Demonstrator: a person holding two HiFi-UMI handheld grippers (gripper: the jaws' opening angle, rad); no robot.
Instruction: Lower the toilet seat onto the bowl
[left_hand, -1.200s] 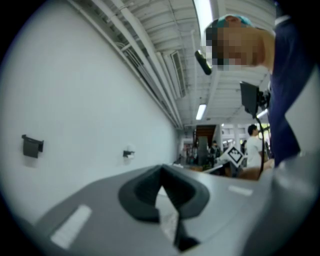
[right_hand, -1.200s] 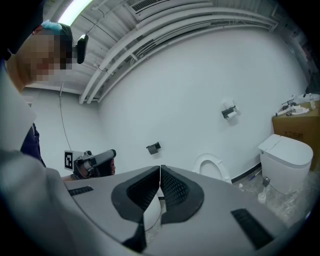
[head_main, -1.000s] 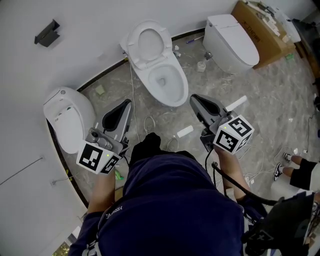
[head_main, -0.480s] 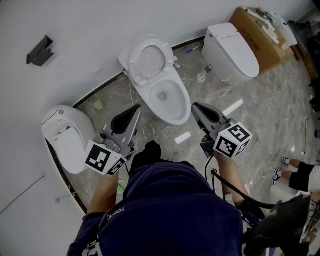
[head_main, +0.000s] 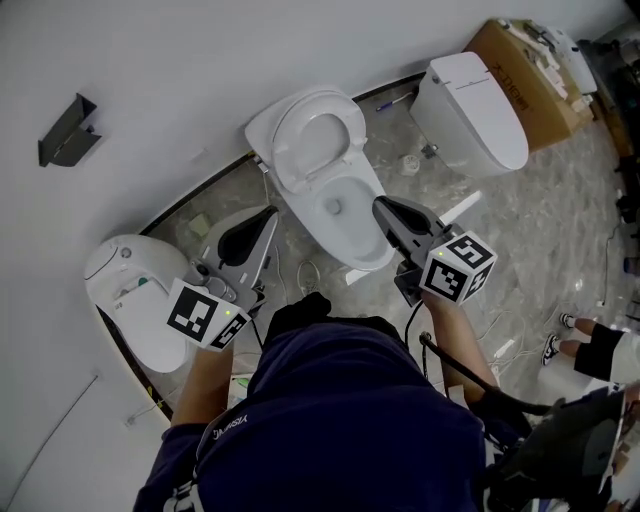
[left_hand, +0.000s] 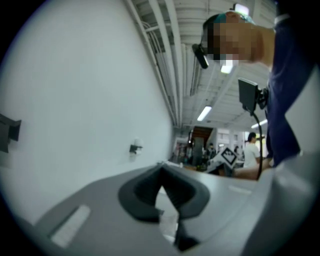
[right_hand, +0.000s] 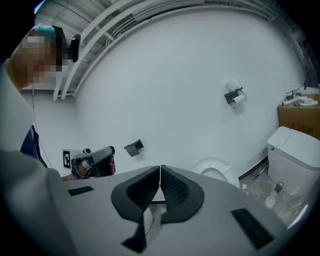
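In the head view a white toilet stands against the wall. Its seat is raised and leans back, and the bowl below it is uncovered. The seat also shows in the right gripper view. My left gripper is held just left of the bowl, pads together, with nothing in it. On the other side my right gripper hovers at the bowl's right rim, shut and holding nothing. Neither one touches the seat.
A second toilet stands at the left and a closed one at the right, beside a cardboard box. A dark bracket hangs on the wall. Cables and small items lie on the marble floor. A person's feet show at the right.
Both grippers have moved forward toward the middle toilet and now flank its bowl. The toilet sits closer and lower in the head view. The seat stays raised.
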